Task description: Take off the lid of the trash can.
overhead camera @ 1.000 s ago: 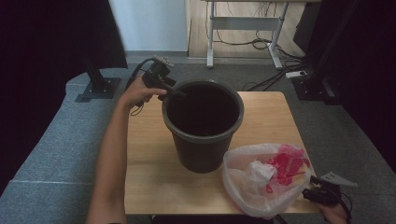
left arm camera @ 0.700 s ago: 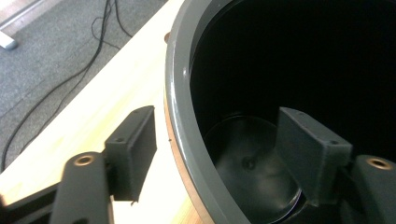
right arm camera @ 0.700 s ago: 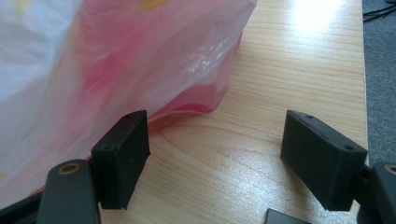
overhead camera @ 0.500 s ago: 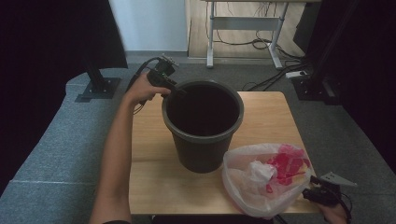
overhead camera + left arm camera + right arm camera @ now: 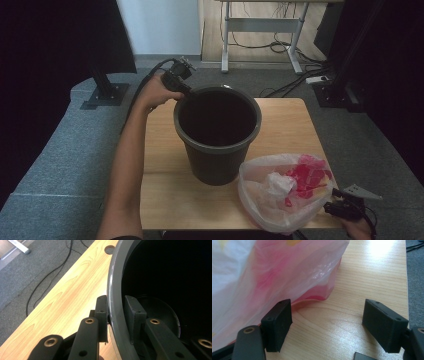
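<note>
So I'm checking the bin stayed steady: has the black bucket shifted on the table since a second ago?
No. The black bucket keeps its place against the table edges and the plastic bag.

The bucket (image 5: 218, 150) is dark grey outside, with an inside that reads almost black. The table (image 5: 165, 190) is pale wood with a fine grain running along it. The plastic bag (image 5: 285, 190) is a translucent milky white, and bright red and white things show through it as pink patches. Both the left gripper (image 5: 116, 312) and the right gripper (image 5: 327, 325) are matt black with brass-coloured rivets at their joints. The floor (image 5: 60, 150) is grey carpet.
</note>
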Demonstrator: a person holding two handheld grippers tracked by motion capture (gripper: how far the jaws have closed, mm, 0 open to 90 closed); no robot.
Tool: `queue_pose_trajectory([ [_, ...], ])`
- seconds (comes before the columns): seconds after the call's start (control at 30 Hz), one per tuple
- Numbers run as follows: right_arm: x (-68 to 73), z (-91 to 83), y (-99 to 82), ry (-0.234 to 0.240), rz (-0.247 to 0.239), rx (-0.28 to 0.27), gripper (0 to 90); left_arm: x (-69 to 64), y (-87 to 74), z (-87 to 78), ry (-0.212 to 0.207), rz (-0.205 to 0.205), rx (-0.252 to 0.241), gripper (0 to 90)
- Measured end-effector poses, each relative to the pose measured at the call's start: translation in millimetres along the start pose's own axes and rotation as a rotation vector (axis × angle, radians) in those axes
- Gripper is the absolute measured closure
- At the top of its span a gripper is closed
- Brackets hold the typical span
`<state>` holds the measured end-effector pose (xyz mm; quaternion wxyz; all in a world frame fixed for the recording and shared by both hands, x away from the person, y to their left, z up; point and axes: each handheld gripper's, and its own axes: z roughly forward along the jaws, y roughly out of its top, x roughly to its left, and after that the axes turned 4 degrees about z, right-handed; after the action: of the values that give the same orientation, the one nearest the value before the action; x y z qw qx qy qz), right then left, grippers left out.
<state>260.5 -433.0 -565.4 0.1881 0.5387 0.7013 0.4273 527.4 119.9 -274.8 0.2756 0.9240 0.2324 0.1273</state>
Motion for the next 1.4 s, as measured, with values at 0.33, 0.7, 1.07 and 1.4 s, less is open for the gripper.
queue_pose_trajectory([
  [0.33, 0.0, -0.1, -0.1, 0.0, 0.0, 0.0, 23.2, -1.5, 9.3, -0.4, 0.013, 0.015, 0.06, 74.6],
  [0.7, 0.1, 0.1, 0.0, 0.001, -0.003, 0.001, 23.2, -0.6, 9.9, -1.7, 0.012, 0.009, 0.034, 75.6],
  [1.07, 0.3, 0.1, 0.0, -0.001, -0.004, 0.001, 23.2, -1.5, 13.2, -1.7, 0.026, 0.017, 0.048, 76.5],
  [1.4, 0.1, 0.0, 0.0, 0.0, -0.003, 0.001, 23.2, -2.9, 16.9, -4.2, 0.029, 0.025, 0.048, 77.3],
])
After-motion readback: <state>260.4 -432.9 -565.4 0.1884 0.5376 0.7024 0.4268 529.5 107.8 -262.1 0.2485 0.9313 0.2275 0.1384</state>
